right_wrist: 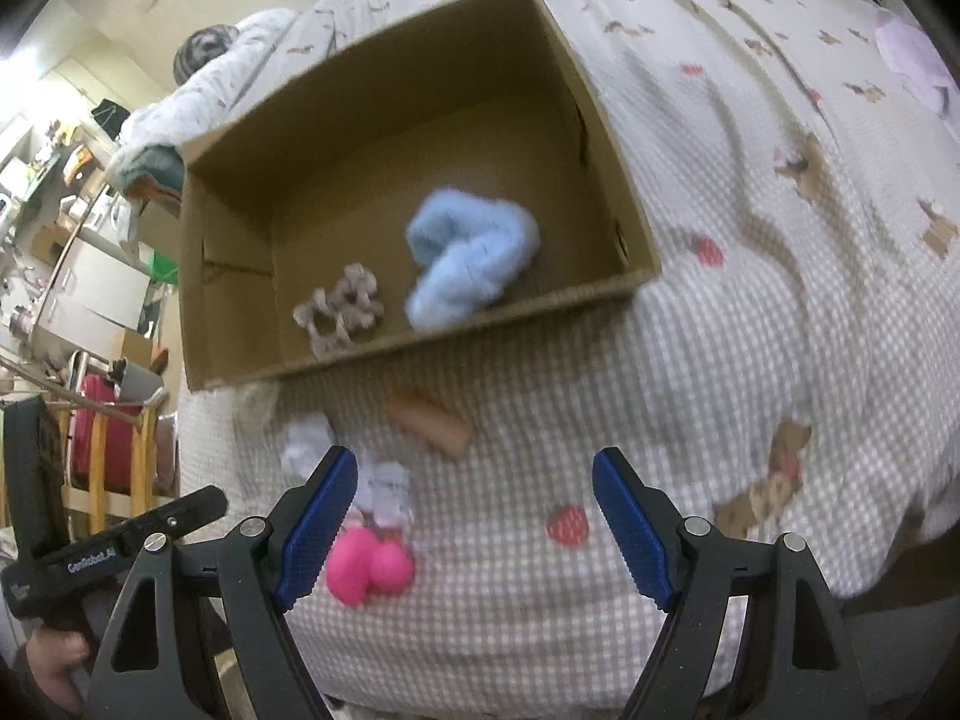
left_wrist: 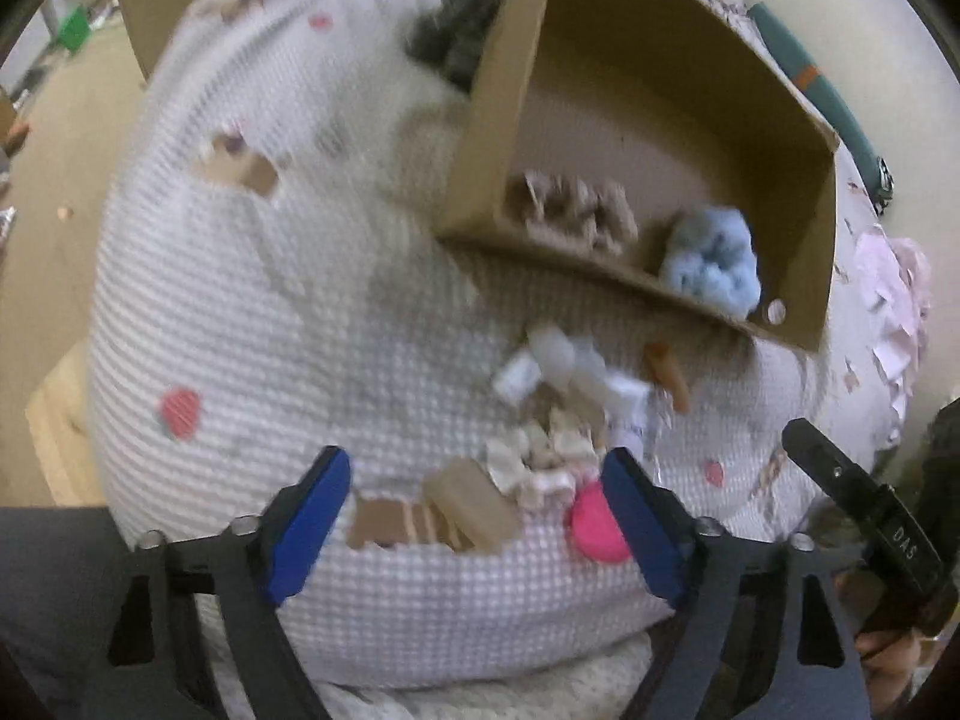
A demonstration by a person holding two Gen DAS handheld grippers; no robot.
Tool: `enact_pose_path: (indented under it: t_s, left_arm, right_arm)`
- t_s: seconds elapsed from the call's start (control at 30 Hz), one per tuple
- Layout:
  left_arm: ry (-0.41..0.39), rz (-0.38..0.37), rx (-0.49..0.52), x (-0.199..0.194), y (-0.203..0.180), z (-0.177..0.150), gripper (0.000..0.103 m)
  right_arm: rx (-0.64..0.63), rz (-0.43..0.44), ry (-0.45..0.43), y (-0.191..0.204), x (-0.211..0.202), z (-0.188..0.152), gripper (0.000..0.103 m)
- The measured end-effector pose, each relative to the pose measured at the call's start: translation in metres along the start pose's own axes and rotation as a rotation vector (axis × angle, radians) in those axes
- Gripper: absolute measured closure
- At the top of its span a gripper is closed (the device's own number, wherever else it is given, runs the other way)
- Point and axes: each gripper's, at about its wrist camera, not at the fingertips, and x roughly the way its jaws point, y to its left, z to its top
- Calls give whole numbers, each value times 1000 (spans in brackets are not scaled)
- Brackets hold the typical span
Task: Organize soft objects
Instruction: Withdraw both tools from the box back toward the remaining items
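Observation:
An open cardboard box point(right_wrist: 600, 294) point(left_wrist: 540, 66) lies on a checked bedspread. Inside it are a fluffy blue soft item point(right_wrist: 468, 264) point(left_wrist: 711, 264) and a beige scrunchie point(right_wrist: 339, 306) point(left_wrist: 570, 210). In front of the box lie a pink soft toy point(right_wrist: 369, 564) point(left_wrist: 594, 525), white-and-beige soft pieces point(left_wrist: 552, 420) point(right_wrist: 384, 486) and a tan sausage-shaped item point(right_wrist: 429, 423) point(left_wrist: 669, 375). My left gripper point(left_wrist: 474, 531) is open and empty above the pile. My right gripper point(right_wrist: 471, 528) is open and empty, with the pink toy by its left finger.
The bedspread point(right_wrist: 750, 330) with bear and strawberry prints covers the bed. A grey knitted item point(left_wrist: 462, 24) lies behind the box. Pale pink cloth point(left_wrist: 894, 300) lies at the right. Furniture and clutter point(right_wrist: 78, 252) stand beyond the bed's left edge.

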Motion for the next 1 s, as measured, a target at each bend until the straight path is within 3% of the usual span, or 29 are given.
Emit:
enact_pose_path:
  t_s: [0.1,0.37,0.5,0.6,0.83,1.0]
  left_arm:
    - [61,0,0,17,-4,-6,51]
    - [151,23,3,47,-11,-14,56]
    - [137,43,4,52,-13,-14,80]
    - [133,19,-4,50,-10,-13,91]
    - [97,16,4,34,-9,-12,94]
    - [-1,28,42,3,-2,-7,95]
  right_arm:
    - [-8,-10,4,-3,-1,-6,17]
    - [31,-38,1,-26,-11,-12,17]
    - [35,-40,6,-25,-10,-10,17]
    - [22,-36,20,-22,-8,-8,17]
    - [-5,-33,33,-15,-5,-9,17]
    - [-18,39,87,-6,4,-14,17]
